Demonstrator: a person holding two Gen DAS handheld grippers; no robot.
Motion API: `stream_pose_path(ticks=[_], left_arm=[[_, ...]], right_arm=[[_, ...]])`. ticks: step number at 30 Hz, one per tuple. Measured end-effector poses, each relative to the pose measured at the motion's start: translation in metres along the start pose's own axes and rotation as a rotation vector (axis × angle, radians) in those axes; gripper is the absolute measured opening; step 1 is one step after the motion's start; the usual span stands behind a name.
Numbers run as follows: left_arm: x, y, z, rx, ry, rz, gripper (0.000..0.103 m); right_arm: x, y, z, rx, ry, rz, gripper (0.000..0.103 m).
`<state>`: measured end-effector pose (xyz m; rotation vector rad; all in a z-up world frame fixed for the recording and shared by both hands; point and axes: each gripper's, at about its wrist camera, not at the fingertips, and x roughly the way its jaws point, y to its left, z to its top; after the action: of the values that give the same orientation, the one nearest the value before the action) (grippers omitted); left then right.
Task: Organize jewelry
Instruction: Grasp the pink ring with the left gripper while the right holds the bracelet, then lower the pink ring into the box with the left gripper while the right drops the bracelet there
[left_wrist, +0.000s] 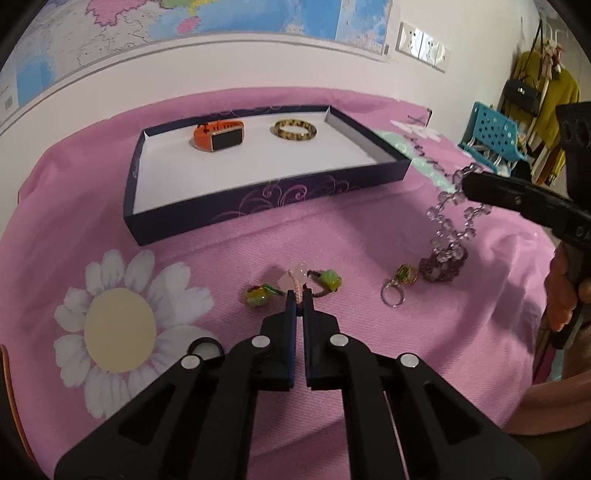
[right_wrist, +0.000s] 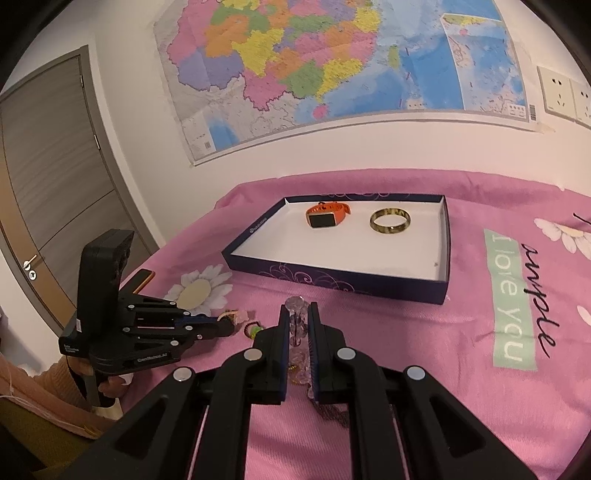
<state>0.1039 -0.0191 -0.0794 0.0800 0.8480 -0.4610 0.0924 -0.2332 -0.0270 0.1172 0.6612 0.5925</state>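
— Where does the shallow dark-blue cardboard tray sit?

— On the pink flowered cloth, toward the wall. In it lie the orange-strapped wristwatch at left and the mottled yellow bangle to its right, apart.

— And before the tray?

— The pink-and-green beaded bracelet lies on the cloth; right of it the silver metal ring, then the clear-bead necklace further right.
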Motion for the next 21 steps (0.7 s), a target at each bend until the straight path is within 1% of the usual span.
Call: stream_pose_path(ticks=[6,10,17,21], left_arm=[[-0.020,0.006,0.012,-0.017,-0.054,-0.029,0.004],[-0.026,0.009,0.024,-0.016,-0.085,-0.031,0.004],[-0.022,0.020,0.049,-0.018,-0.107,-0.023,0.004],[-0.015,0.025,0.063,-0.019,-0.109,-0.016,0.004]], right_arm=[[0.003,-0.001,0.014,-0.015,-0.012,0.005,0.008],[0.010,-0.004,0.028,-0.025,-0.015,0.007,0.008],[0.024,-0.012,0.053,-0.025,-0.032,0.015,0.008],[0.036,-0.021,0.070,-0.024,-0.028,-0.002,0.008]])
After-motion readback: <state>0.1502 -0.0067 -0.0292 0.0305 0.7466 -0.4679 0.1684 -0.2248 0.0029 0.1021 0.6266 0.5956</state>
